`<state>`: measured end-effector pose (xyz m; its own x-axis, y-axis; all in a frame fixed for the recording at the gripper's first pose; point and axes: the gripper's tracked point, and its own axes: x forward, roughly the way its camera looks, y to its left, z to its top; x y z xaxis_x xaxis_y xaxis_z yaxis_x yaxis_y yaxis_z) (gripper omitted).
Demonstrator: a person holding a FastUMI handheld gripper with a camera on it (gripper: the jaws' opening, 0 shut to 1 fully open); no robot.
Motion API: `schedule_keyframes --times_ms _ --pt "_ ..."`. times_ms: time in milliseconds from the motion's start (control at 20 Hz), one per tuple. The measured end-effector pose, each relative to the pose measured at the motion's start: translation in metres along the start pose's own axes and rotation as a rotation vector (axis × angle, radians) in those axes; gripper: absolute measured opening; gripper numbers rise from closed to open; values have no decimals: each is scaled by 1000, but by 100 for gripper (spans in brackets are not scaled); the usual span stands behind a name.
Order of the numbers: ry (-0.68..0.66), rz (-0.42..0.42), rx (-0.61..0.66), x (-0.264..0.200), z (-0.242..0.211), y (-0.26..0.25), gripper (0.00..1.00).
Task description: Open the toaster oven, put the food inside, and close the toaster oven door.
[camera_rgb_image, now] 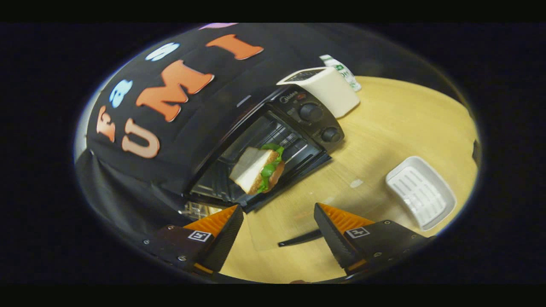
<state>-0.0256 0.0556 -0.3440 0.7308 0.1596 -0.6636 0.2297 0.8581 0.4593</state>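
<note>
Trouble, as I read it, sits with the glass door (277, 221) of the toaster oven (273, 140): it lies folded down flat just ahead of my gripper (279, 232), nearly see-through, and its dark handle (300, 238) shows between the two fingers, which stand wide apart and hold nothing. If I come in low I could knock the door's edge instead of catching under the handle, or lift it too fast and slam it. The sandwich (258, 170) already rests in the open cavity, close to the front lip, so a part sticking out might get pinched as the door swings up; I cannot tell how far in it sits. To the right the wooden table (405, 128) lies open up to the white tray (420, 192), well apart from the door. The cream box (326, 89) and small carton (343, 70) stand beyond the oven's knobs (320, 123).
</note>
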Motion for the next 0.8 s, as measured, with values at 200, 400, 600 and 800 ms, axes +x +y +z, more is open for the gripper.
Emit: schedule_keyframes --times_ms 200,400,600,800 --pt "20 -55 -253 -27 -24 -14 98" --pt "66 -136 -508 -28 -55 -41 99" --pt "126 -182 -586 -11 -81 -58 99" --pt "143 -204 -598 14 -91 -59 99"
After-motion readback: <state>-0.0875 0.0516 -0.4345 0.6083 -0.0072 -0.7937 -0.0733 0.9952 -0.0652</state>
